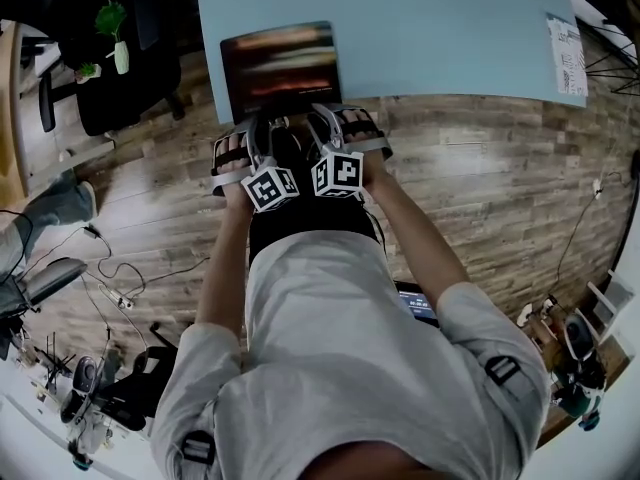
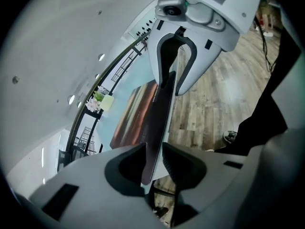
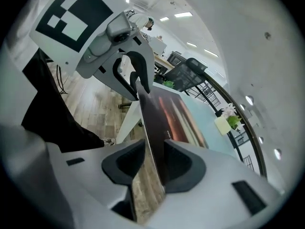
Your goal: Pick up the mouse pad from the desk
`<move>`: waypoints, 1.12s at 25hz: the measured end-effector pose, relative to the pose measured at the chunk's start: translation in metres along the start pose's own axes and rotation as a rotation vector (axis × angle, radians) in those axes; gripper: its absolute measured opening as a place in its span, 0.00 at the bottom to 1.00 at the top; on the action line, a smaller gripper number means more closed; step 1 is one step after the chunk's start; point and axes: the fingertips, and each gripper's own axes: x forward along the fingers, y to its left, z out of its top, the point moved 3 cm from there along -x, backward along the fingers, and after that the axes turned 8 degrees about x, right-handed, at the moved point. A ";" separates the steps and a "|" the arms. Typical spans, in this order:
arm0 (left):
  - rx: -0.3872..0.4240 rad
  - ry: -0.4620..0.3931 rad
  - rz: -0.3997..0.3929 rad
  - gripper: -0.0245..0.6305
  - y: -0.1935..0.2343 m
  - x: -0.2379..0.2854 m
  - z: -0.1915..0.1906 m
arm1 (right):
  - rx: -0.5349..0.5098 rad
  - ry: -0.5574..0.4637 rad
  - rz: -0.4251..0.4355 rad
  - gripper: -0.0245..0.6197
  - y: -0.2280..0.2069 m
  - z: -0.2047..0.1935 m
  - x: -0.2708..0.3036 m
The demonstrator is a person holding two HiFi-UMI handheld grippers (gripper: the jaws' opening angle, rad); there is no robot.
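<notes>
- My left gripper (image 2: 154, 149): jaws apart, pad (image 2: 143, 111) edge loose between them.
- My right gripper (image 3: 154, 149): same deal, open around that edge.
- Rest of pad lies ahead on the desk (image 1: 450, 28).
</notes>
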 end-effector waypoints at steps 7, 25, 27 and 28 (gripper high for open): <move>-0.061 -0.005 -0.055 0.20 0.000 0.009 -0.002 | 0.094 0.032 0.019 0.23 -0.005 -0.003 0.009; -0.337 -0.068 -0.477 0.09 0.016 0.010 -0.006 | 0.526 0.059 0.307 0.10 -0.022 0.006 0.006; -0.443 -0.078 -0.542 0.09 0.023 0.011 -0.007 | 0.550 0.055 0.304 0.08 -0.028 0.010 0.004; -0.504 -0.086 -0.568 0.08 0.027 0.011 -0.009 | 0.561 0.051 0.299 0.08 -0.030 0.012 0.004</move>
